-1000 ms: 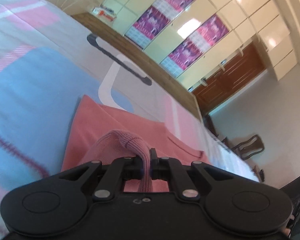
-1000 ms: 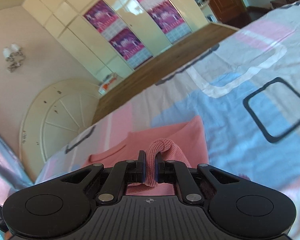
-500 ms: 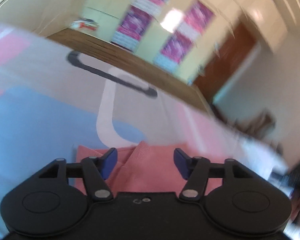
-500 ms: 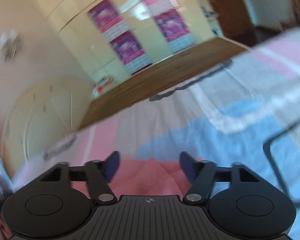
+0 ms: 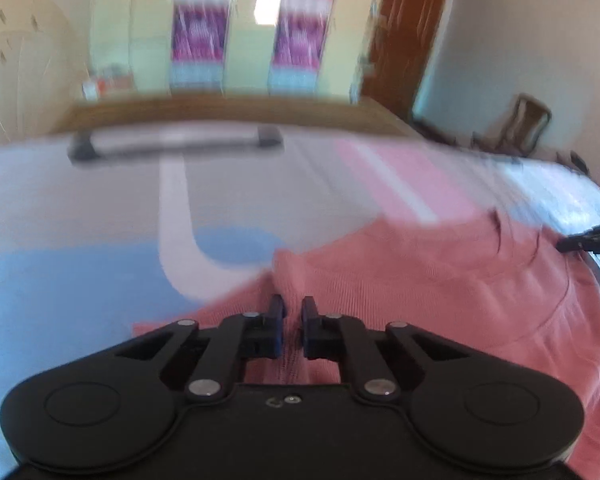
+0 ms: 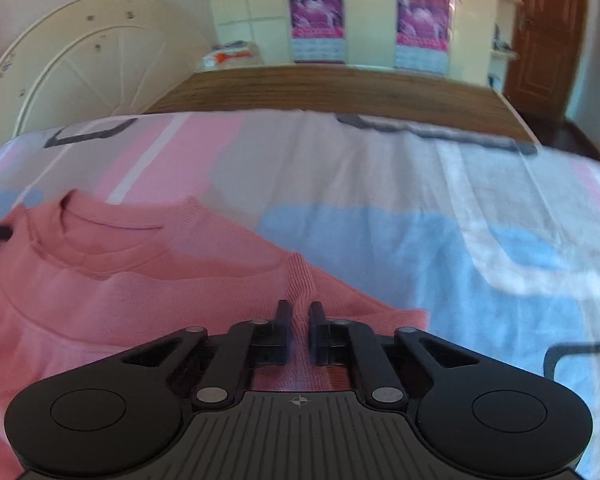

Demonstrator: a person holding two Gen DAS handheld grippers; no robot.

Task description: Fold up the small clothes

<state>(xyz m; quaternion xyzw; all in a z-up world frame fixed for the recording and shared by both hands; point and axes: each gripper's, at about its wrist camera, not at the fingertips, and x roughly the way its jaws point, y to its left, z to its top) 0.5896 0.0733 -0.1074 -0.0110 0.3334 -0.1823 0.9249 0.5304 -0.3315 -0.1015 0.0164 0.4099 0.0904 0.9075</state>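
Observation:
A small pink knit sweater (image 5: 440, 280) lies on the patterned bedspread (image 5: 100, 280), its neckline towards the far side. My left gripper (image 5: 292, 312) is shut on a ribbed fold at the sweater's left side. In the right wrist view the sweater (image 6: 120, 280) fills the lower left, collar up. My right gripper (image 6: 299, 314) is shut on a ribbed fold at its right side. Each gripper's tip shows at the edge of the other's view.
The bedspread (image 6: 420, 220) has blue, pink and grey blocks. A wooden footboard (image 6: 340, 88) bounds the bed's far edge. Beyond stand cream wardrobes with purple posters (image 6: 316, 12), a brown door (image 6: 548, 32) and a chair (image 5: 528, 124).
Both grippers let go of the folded sweater edge, opened wide, moved to the sweater's outer sides and have shut again on ribbed folds there.

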